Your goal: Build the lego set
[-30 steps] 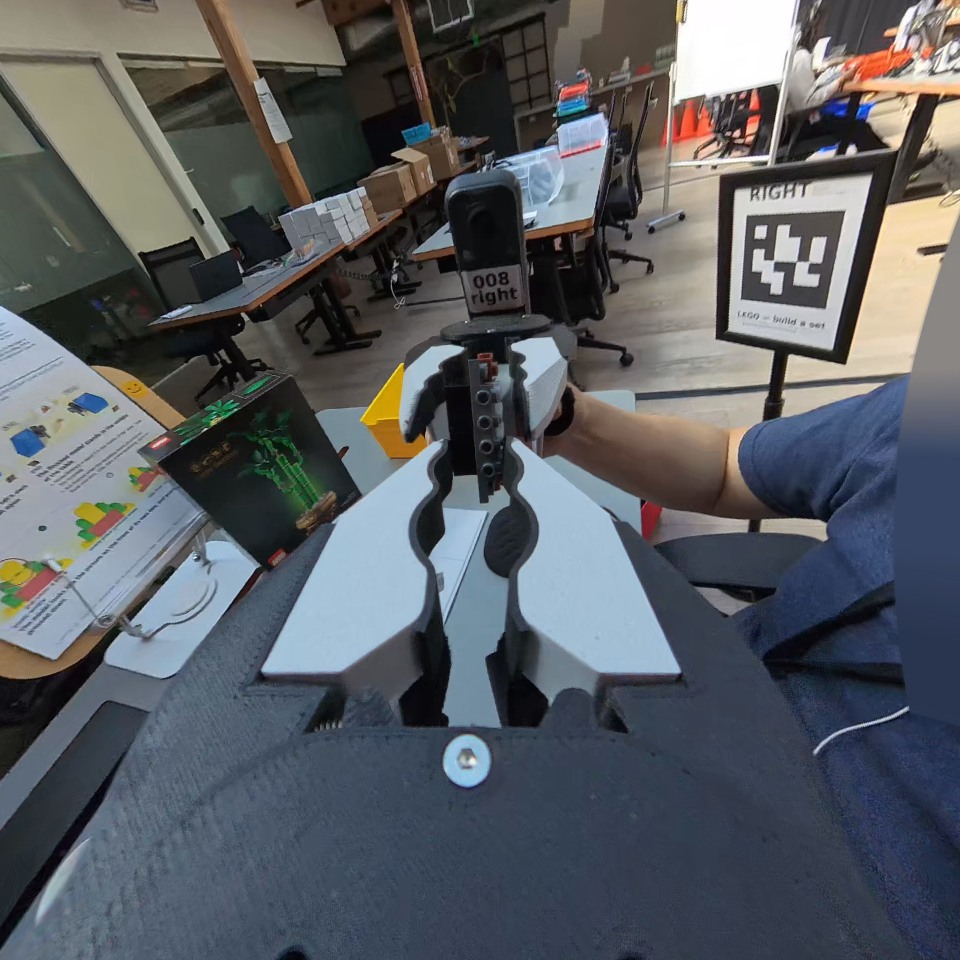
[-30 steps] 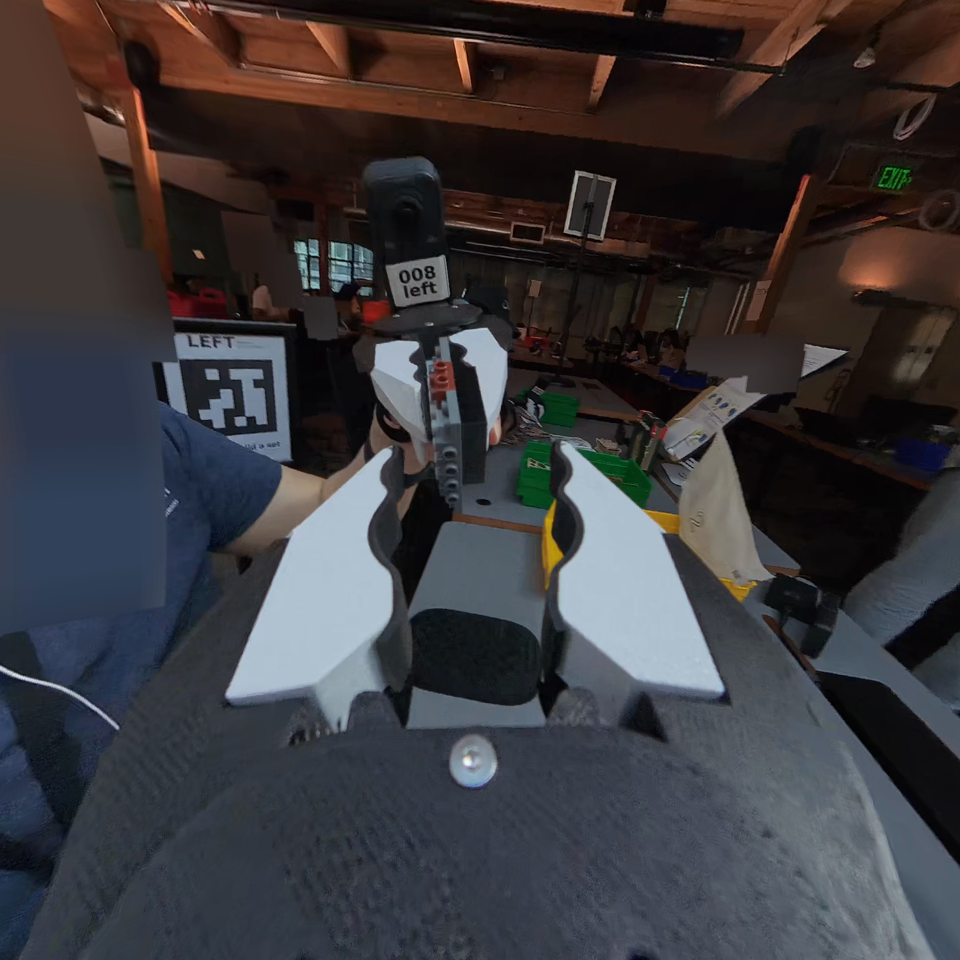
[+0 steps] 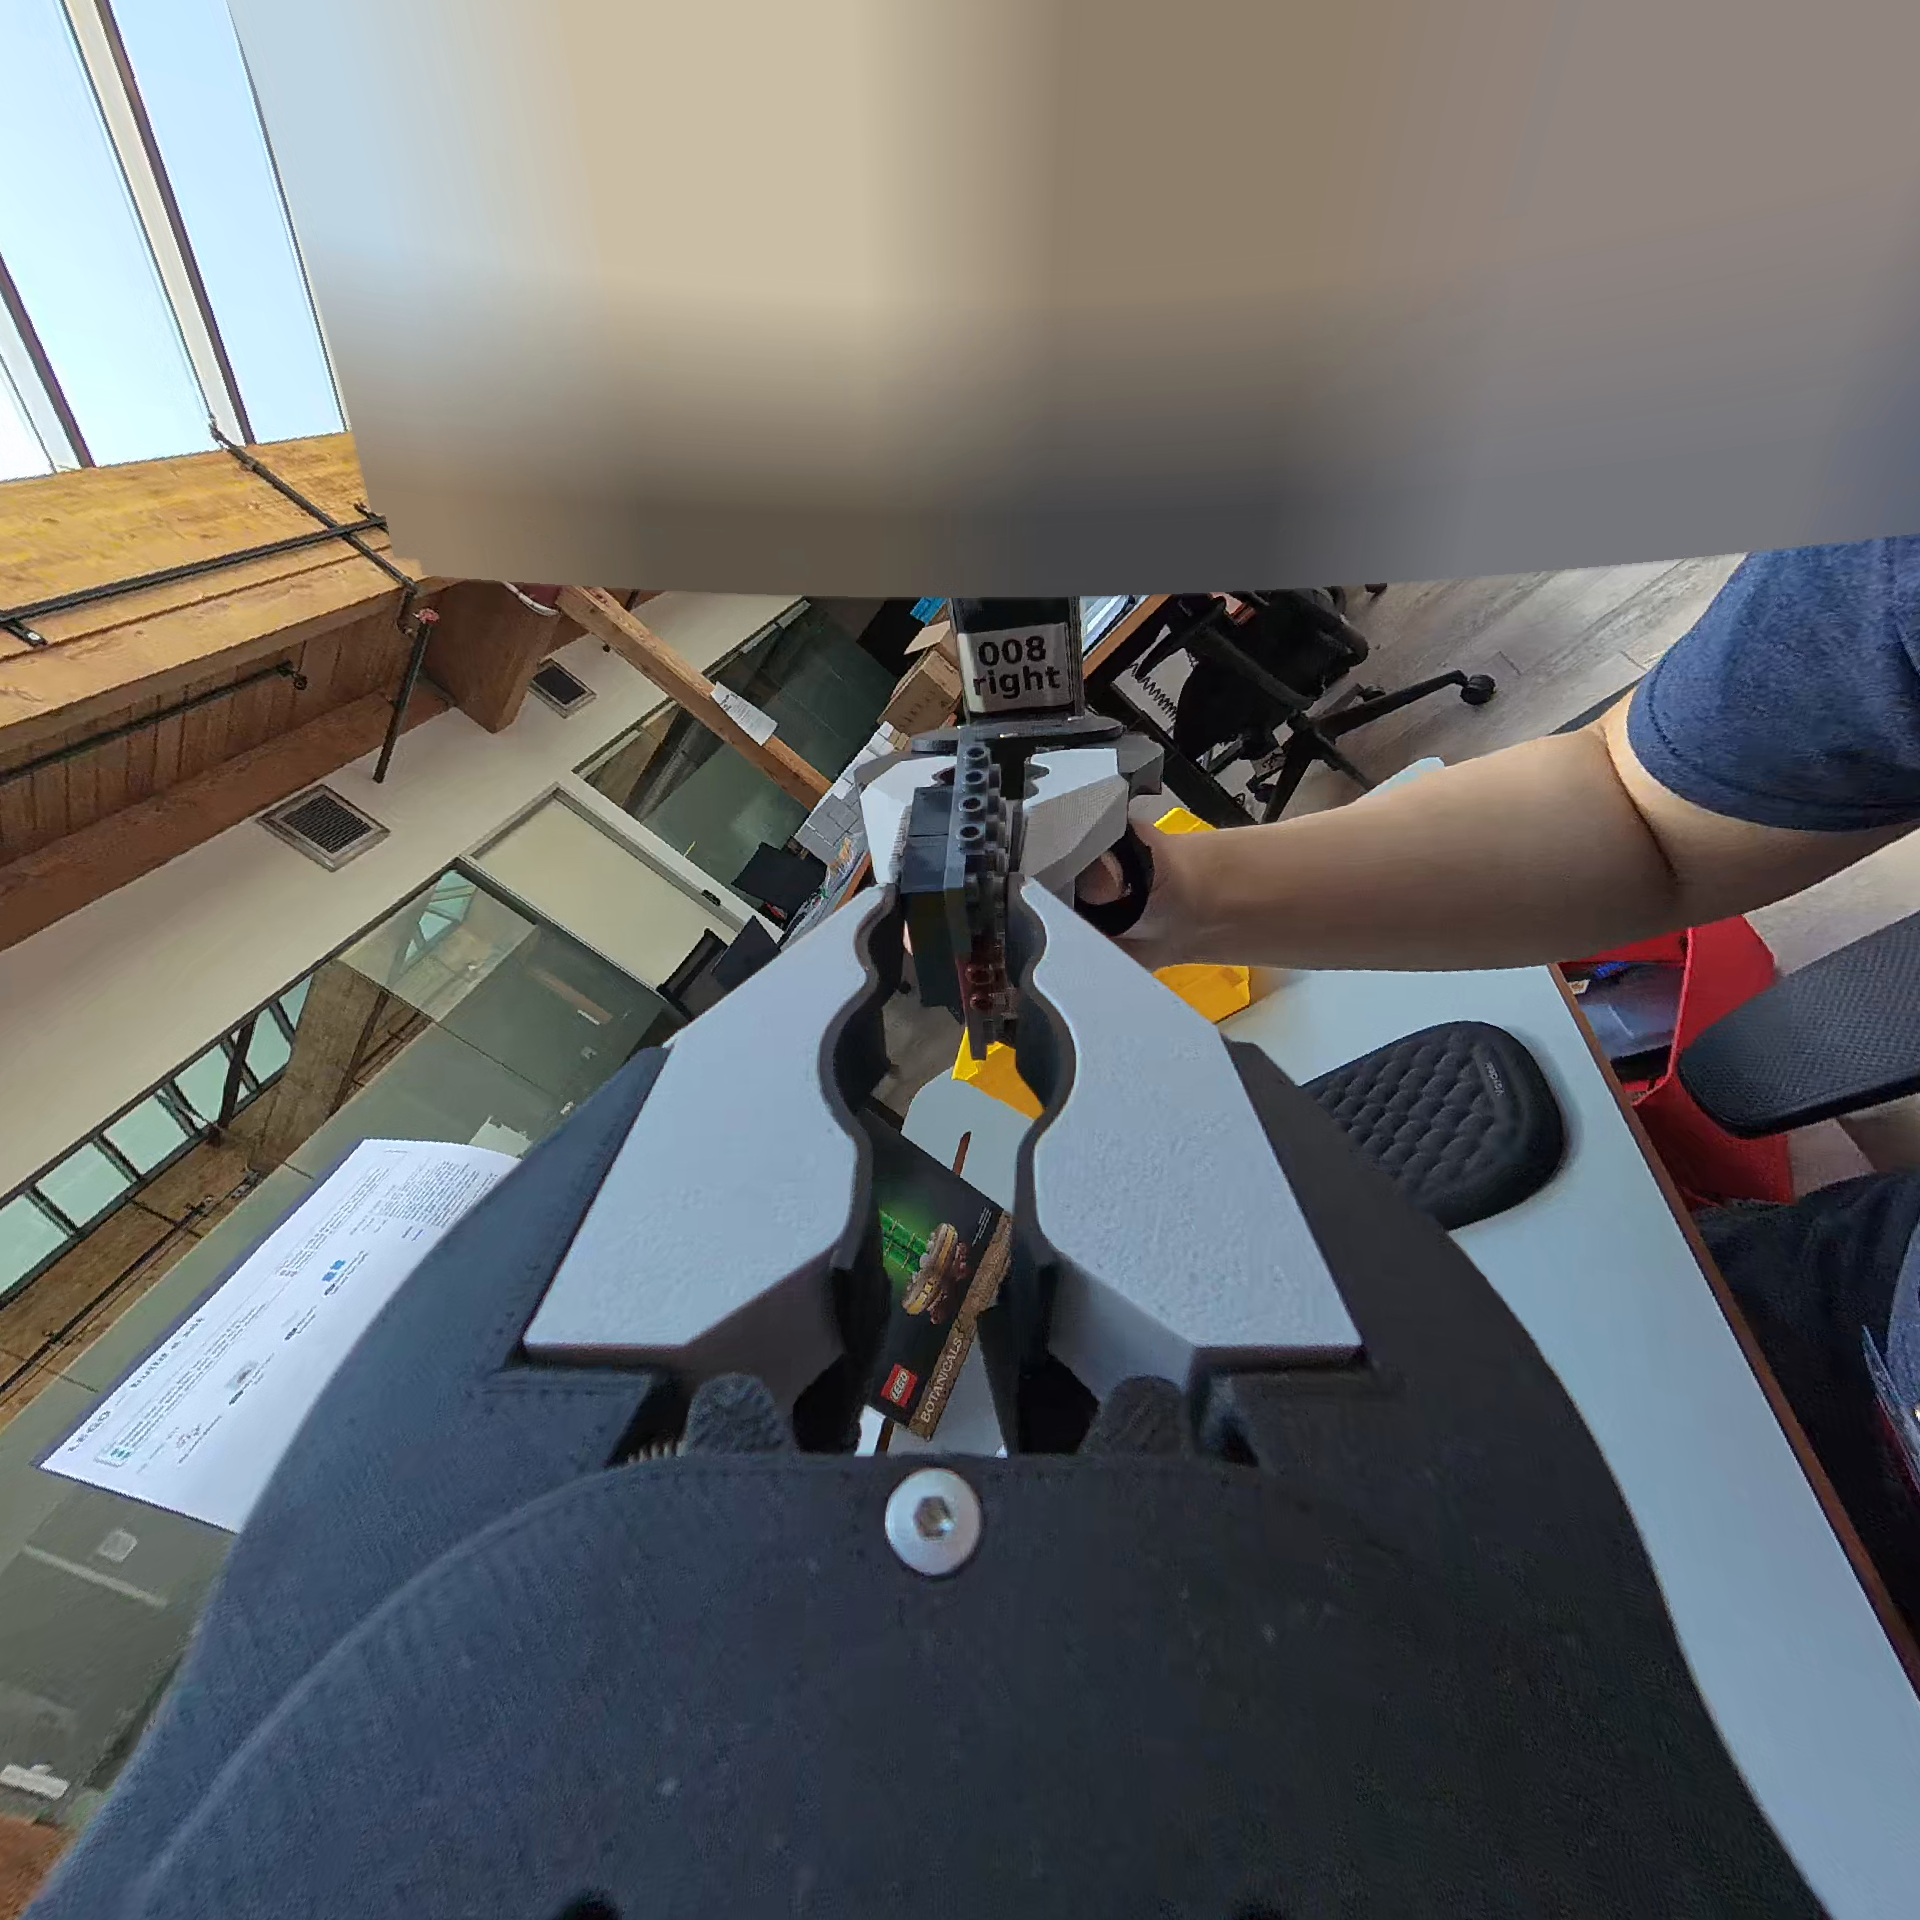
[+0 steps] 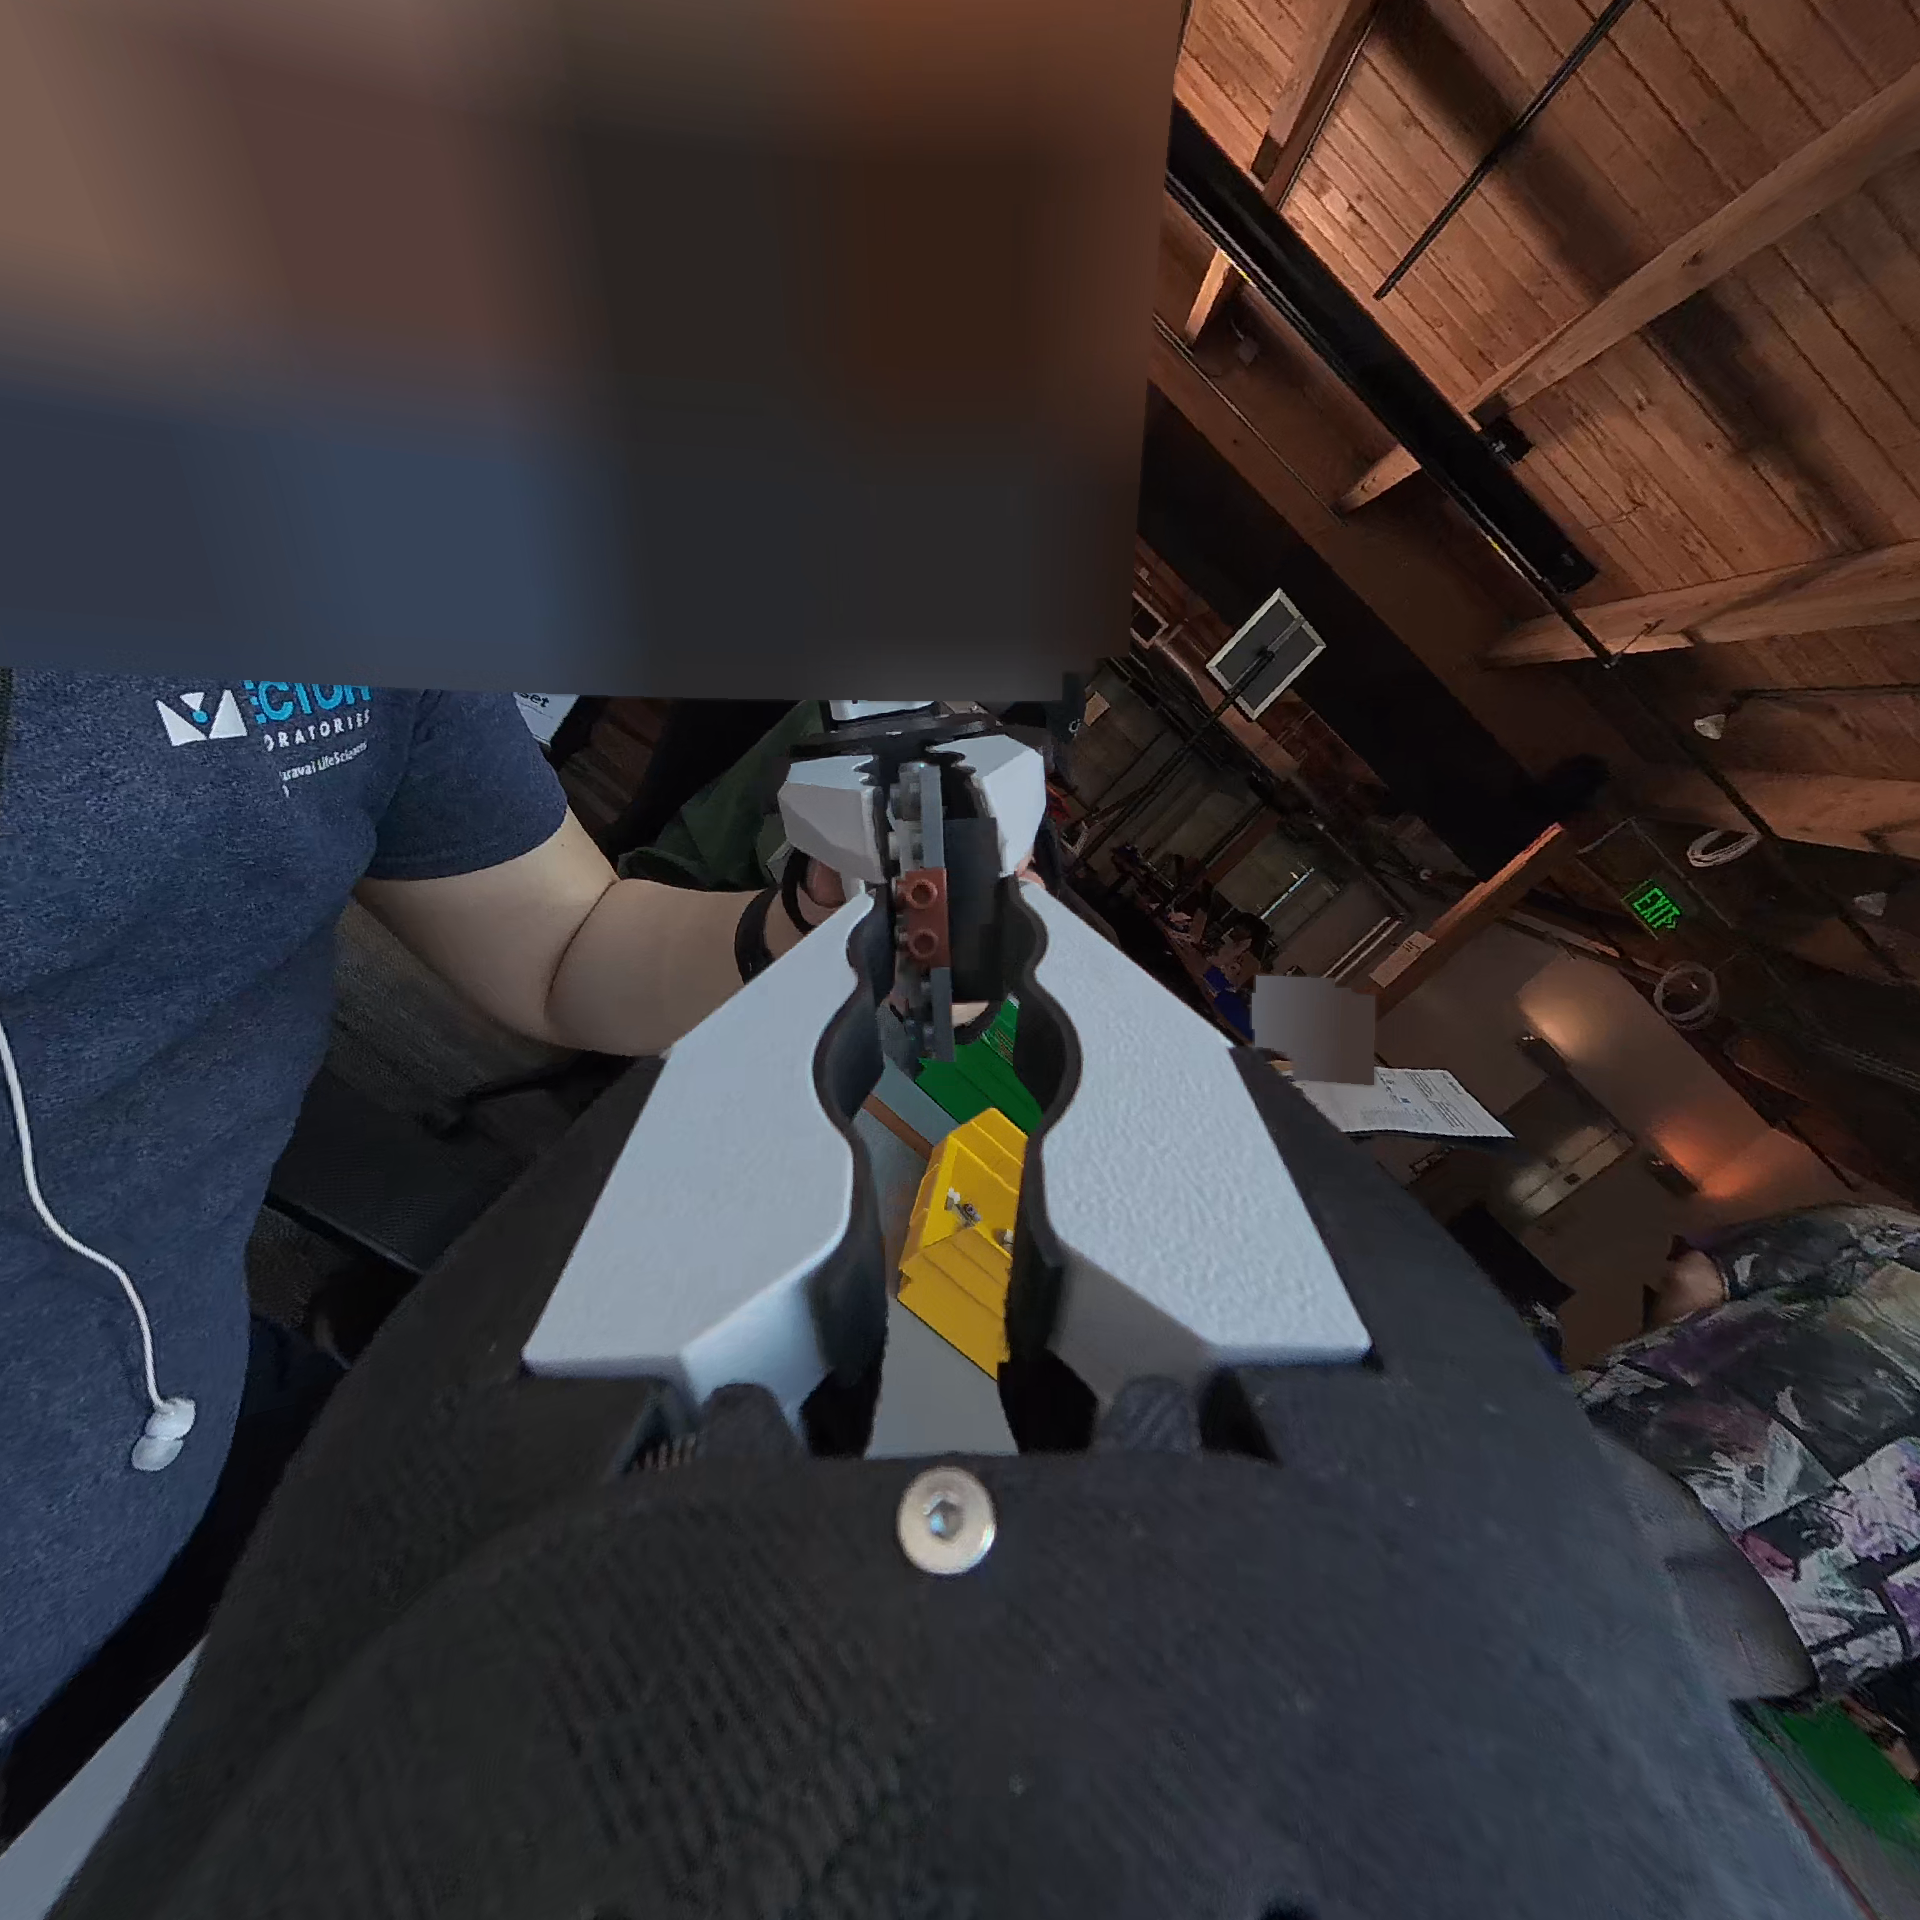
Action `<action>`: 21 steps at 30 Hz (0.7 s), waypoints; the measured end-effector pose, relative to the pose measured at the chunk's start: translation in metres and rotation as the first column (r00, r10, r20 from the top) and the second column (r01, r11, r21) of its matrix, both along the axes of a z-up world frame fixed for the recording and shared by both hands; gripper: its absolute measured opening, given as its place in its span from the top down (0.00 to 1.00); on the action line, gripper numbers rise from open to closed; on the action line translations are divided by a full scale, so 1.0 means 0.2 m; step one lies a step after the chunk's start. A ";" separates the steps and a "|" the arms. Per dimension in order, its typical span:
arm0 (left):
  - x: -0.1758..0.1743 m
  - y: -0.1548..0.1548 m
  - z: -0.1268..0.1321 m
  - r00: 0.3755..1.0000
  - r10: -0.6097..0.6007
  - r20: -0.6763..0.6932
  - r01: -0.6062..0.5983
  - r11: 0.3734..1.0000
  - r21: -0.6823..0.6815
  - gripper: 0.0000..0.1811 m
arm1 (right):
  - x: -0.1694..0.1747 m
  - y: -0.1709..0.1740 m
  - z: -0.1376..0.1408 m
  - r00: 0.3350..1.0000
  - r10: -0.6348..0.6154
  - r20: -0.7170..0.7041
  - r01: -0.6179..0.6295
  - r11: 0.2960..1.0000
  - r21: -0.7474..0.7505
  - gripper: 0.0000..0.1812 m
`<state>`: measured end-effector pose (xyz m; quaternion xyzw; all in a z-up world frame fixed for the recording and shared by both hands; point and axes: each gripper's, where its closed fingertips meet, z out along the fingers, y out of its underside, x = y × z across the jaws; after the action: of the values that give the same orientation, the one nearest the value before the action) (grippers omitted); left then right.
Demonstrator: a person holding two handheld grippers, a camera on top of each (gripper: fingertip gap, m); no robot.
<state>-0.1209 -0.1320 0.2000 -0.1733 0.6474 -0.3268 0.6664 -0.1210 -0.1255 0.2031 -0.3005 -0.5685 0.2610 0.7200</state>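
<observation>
Both grippers have tilted upward; right gripper (image 4: 951, 935) now closed alongside left gripper (image 3: 961, 914) on the dark grey studded Lego assembly (image 3: 971, 883), likely pressing parts together.

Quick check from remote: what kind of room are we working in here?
Likely a shared workshop-style office in a timber-ceilinged loft: wooden ceiling beams, a rolling office chair, and a lit green exit sign.

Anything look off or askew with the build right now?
Nothing stands out. The lego assembly is held in the air between both tongs, left and right, and looks whole. No loose bricks on the table beside the yellow bin.
</observation>
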 end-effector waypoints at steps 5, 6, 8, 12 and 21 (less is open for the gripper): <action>0.00 0.00 0.02 0.999 -0.022 0.023 0.024 0.997 -0.076 0.91 | 0.00 0.01 0.00 0.995 0.073 -0.063 -0.076 0.996 -0.048 0.89; 0.00 0.00 0.02 0.999 -0.021 0.029 0.023 0.996 -0.088 0.91 | 0.00 0.01 0.00 0.994 0.083 -0.070 -0.087 0.995 -0.052 0.89; 0.00 0.01 0.01 0.999 -0.019 0.037 0.022 0.995 -0.101 0.91 | 0.00 0.01 0.00 0.992 0.099 -0.081 -0.104 0.993 -0.059 0.89; 0.00 0.02 0.00 1.000 -0.015 0.023 0.017 0.993 -0.120 0.91 | 0.00 0.02 -0.02 0.990 0.105 -0.088 -0.111 0.992 -0.054 0.89; -0.06 -0.03 -0.07 0.999 0.038 0.030 -0.042 0.987 0.153 0.91 | -0.06 -0.06 -0.07 0.981 -0.131 0.146 0.104 0.979 0.178 0.86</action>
<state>-0.1331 -0.1370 0.1859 -0.1300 0.6579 -0.2651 0.6928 -0.1333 -0.1365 0.1891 -0.2909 -0.6247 0.1443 0.7102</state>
